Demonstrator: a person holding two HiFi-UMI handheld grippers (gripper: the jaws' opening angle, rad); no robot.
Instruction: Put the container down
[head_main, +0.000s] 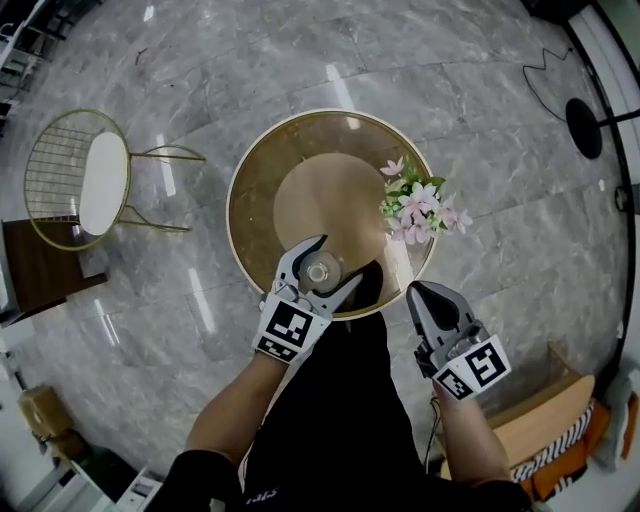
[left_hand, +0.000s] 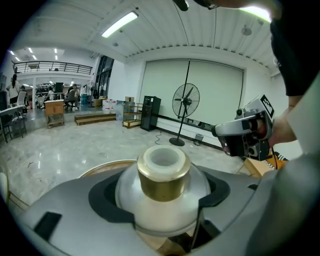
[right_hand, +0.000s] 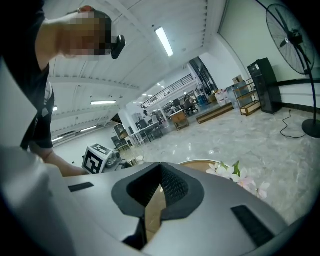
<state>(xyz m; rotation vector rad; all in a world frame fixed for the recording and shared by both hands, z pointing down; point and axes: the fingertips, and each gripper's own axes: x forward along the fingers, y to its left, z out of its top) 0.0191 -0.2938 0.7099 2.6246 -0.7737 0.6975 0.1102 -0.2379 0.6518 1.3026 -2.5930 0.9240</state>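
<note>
1. Over the near edge of the round table (head_main: 262, 170), I have the left gripper (head_main: 336, 262) wrapped around the container (head_main: 322, 270). Its jaws are spread just wide enough to hug the round body on both sides.
2. The left gripper view shows the grip sitting low on the pale bulb (left_hand: 165, 200), below the gold collar (left_hand: 164, 182). The neck is free and the container is upright, which I judge is a good pose for setting it down flat.
3. Whether its base already touches the tabletop, I cannot tell. It is just inside the rim, so I judge a tip off the edge is the risk.
4. The right gripper (head_main: 430, 300) is parked off the table, beside the rim. Its jaws are closed tip to tip on nothing, and it is clear of the drop spot.
5. The container's mouth (left_hand: 163, 159) looks white and flat from here. I cannot tell whether it is capped or what is inside.
6. The flowers (head_main: 415, 210) sit at the table's right side, apart from the container, so the middle of the top is free.
7. A wire chair (head_main: 80, 180) stands well apart on the floor.
</note>
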